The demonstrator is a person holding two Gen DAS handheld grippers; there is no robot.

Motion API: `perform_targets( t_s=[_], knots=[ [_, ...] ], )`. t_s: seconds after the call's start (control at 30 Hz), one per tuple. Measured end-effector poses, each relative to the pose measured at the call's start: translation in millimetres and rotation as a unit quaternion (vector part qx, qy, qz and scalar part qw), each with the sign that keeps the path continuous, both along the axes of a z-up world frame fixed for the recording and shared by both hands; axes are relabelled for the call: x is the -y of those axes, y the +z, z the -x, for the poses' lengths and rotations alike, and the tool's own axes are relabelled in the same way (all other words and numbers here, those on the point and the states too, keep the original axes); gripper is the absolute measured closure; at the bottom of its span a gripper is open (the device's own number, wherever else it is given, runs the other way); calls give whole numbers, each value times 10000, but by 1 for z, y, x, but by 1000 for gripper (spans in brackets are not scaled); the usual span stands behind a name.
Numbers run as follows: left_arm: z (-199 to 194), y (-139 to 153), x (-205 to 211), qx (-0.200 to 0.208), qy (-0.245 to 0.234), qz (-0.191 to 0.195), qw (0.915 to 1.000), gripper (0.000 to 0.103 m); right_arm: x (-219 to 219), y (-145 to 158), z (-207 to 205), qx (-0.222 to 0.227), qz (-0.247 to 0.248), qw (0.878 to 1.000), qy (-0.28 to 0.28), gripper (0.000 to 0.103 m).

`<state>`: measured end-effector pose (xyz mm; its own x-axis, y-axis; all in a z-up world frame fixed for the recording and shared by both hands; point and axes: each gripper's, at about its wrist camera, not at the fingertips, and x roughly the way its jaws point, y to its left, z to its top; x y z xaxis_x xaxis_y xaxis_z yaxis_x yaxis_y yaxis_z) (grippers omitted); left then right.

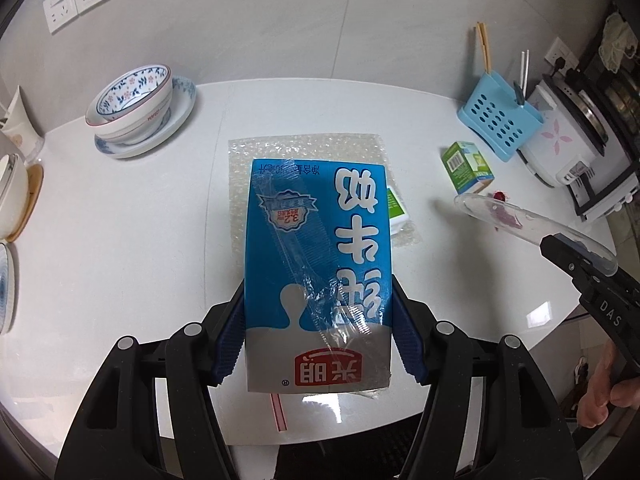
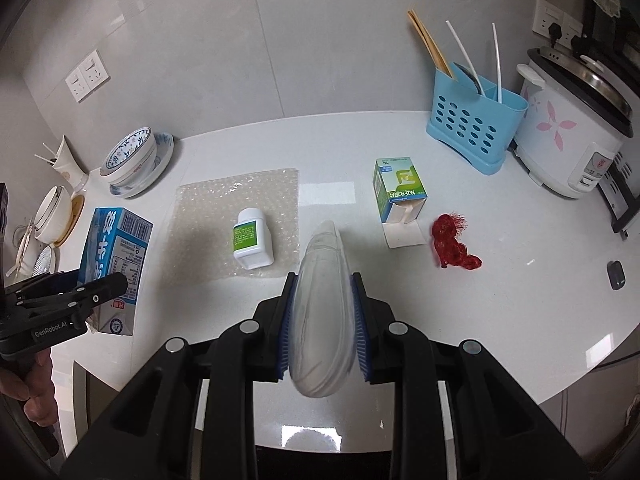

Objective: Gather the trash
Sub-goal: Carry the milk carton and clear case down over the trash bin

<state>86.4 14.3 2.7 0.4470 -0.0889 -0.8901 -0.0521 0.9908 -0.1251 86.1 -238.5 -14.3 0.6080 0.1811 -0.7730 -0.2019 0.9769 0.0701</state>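
Your left gripper (image 1: pixel 320 316) clamps a blue-and-white milk carton (image 1: pixel 318 272), a wrapped straw taped to its face, held above the bubble wrap (image 2: pixel 240 208). Your right gripper (image 2: pixel 322 312) pinches a clear plastic lid (image 2: pixel 322 308); a red mesh scrap (image 2: pixel 454 246) lies at two o'clock on the counter (image 2: pixel 480 320).

Bare counter (image 2: pixel 500 300) lies right of the bubble wrap (image 2: pixel 240 208); there the green box (image 2: pixel 398 192), red mesh (image 2: pixel 454 246) and caddy (image 2: pixel 472 132) obstruct.
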Motion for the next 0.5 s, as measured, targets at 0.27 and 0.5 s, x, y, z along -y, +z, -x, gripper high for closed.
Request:
perform_targets(
  t_s=[0.27,0.5],
  knots=[
    [17,2,10,1,-90,61,9999,41,7,-2,19,4,-87,9999,-55,79],
    [36,3,21,-23,-171,112,9998,41,14,-3,38,-13,-168,9998,-63,79]
  ],
)
